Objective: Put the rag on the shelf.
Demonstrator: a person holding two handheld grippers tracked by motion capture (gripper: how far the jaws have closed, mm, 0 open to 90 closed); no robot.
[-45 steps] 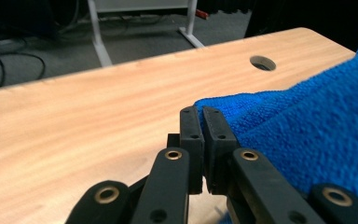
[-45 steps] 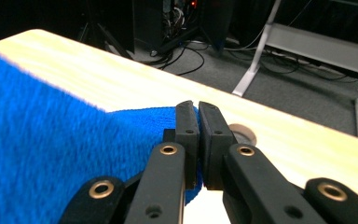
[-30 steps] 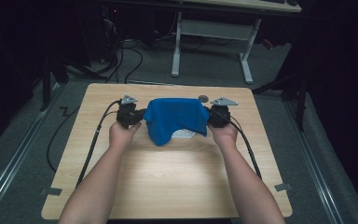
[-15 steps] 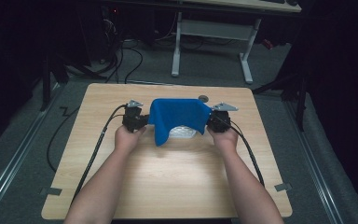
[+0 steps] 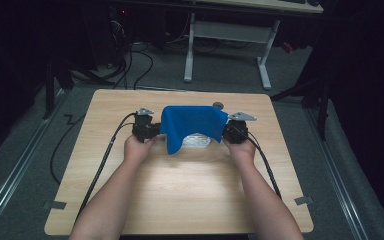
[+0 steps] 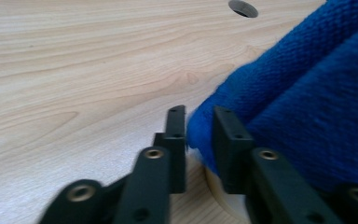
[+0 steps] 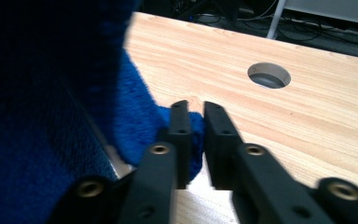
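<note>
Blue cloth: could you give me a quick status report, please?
Both hand-held grippers, left and right, shut on blue cloth. Cloth held up, draped over pale object. Table unobstructed.

A plain blue cloth (image 5: 194, 125) hangs over the pale, wood-grained table (image 5: 180, 190).

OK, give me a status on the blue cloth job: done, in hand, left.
Done: each hand-held gripper, left and right, has pinched an edge of the blue cloth. In hand: the cloth hangs stretched between them, draped above a whitish object on the table. Left: apparently lowering it and letting go.
</note>
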